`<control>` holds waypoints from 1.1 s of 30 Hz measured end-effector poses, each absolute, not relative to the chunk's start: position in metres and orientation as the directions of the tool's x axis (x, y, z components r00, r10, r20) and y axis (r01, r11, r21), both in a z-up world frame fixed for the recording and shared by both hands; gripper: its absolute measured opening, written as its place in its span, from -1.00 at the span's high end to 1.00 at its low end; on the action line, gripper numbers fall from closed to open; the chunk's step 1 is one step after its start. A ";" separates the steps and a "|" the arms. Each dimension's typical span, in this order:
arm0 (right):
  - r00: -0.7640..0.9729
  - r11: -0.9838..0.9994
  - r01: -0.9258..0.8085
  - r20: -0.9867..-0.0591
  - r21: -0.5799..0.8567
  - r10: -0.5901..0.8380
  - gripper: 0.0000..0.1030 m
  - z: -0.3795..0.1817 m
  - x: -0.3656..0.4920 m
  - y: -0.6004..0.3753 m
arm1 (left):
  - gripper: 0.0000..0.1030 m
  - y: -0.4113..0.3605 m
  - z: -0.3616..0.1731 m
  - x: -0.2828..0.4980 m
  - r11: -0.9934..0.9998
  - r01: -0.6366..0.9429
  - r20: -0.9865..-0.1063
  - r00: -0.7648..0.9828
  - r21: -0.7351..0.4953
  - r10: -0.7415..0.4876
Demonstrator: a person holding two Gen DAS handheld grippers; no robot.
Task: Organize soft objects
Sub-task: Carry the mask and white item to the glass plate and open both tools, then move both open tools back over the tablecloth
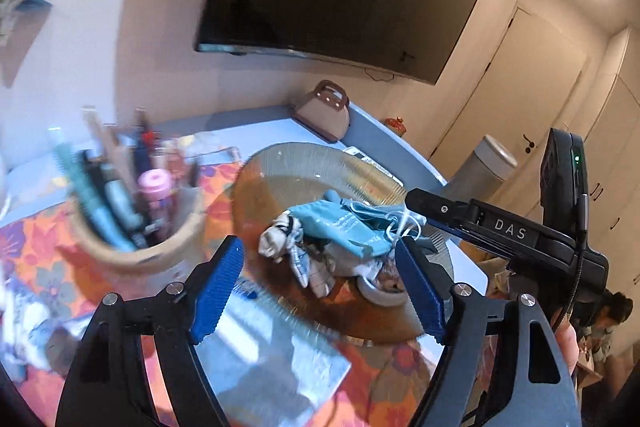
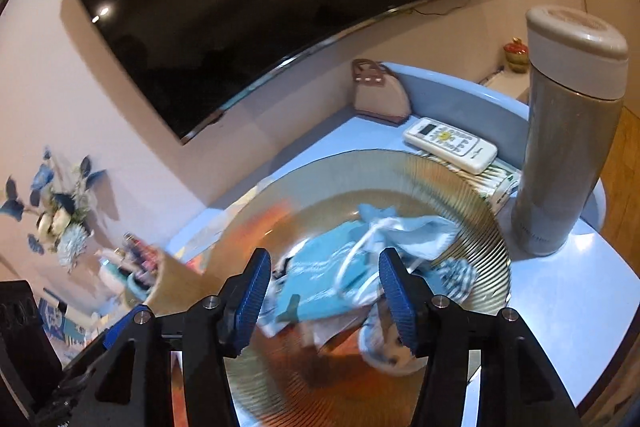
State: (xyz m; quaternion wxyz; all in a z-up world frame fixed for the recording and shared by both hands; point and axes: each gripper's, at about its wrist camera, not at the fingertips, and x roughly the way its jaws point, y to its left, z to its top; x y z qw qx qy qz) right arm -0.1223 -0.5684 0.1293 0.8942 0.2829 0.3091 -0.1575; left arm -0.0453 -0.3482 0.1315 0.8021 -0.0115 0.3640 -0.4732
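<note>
Seen from the left wrist camera, a heap of soft things sits in a wide, ribbed amber glass bowl [image 1: 280, 163]. Uppermost is a teal cloth pouch [image 1: 340, 225] with pale lettering, lying flat and slightly creased. A light blue face mask [image 1: 376, 215] with thin white ear loops lies against the pouch's far side. A crumpled white patterned cloth [image 1: 296, 251] spills toward the camera. The left gripper [image 1: 320, 283] has its two blue ribbed pads standing wide apart, with nothing pressed between them. The heap lies just beyond the fingertips, framed in the gap. The tip of the right gripper [image 1: 424, 205] reaches in from the right and ends just beside the mask. A blurred wooden cup of pens [image 1: 160, 227] stands left of the left finger.

Seen from the right wrist camera, the same bowl [image 2: 460, 195] fills the middle of the picture. The pouch [image 2: 320, 267] lies between and just past the right gripper [image 2: 322, 301], whose blue pads are parted and touch nothing. The mask [image 2: 420, 233] is bunched just beyond the right pad, and one white loop curls across the gap. A striped cloth [image 2: 460, 275] peeks out to the right of that pad. A tall grey flask [image 2: 564, 147] stands farther right, outside the bowl, on the pale blue table [image 2: 560, 307]. A white remote control [image 2: 450, 145] lies beyond the bowl's rim.
</note>
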 end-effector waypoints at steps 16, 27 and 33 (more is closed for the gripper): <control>0.829 0.971 0.103 -0.558 0.217 0.037 -0.15 0.173 -0.110 -0.380 | -0.49 -0.023 0.161 -0.101 0.854 0.433 -0.522 0.677 -0.289 -0.520; 0.627 0.964 -0.210 -0.734 0.166 0.263 -0.20 0.052 -0.060 -0.231 | -0.64 0.050 0.101 -0.073 0.951 0.188 -0.620 0.725 -0.244 -0.302; 0.567 0.966 -0.199 -0.785 0.165 0.251 -0.22 0.000 -0.046 -0.235 | -0.64 0.039 0.029 -0.051 0.969 0.185 -0.714 0.655 -0.166 -0.247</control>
